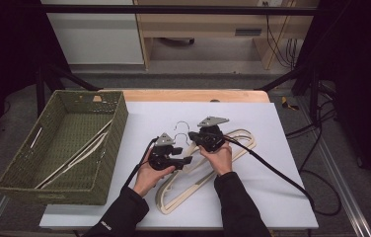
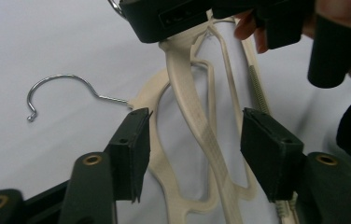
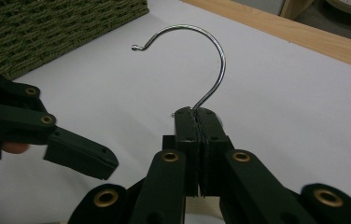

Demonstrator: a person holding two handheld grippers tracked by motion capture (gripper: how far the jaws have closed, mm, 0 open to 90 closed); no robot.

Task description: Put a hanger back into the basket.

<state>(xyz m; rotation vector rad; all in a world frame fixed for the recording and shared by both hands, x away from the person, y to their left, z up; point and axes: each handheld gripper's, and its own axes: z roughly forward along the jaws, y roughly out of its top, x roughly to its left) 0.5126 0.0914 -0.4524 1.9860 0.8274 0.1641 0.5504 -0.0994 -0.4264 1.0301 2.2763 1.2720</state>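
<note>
Two cream plastic hangers [image 1: 201, 175] with wire hooks lie crossed on the white board. My right gripper [image 1: 193, 134] is shut on one hanger's neck, right where its steel hook [image 3: 213, 44] leaves the plastic; the jaws [image 3: 197, 123] meet there. From the left my left gripper [image 1: 187, 159] reaches in. Its jaws stand half apart, one on each side of the cream arms [image 2: 194, 116], and the pads [image 2: 267, 144] are not touching them. The second hanger's hook [image 2: 57, 81] rests flat on the board. The right gripper [image 2: 164, 28] looms just above the left one's jaws.
A green woven basket [image 1: 117, 123] sits on the board's left side with another cream hanger [image 1: 77, 155] lying inside. The table's wooden edge [image 1: 193, 95] runs along the back. Black cables trail off to the right [image 1: 282, 175]. The board's far and right parts are bare.
</note>
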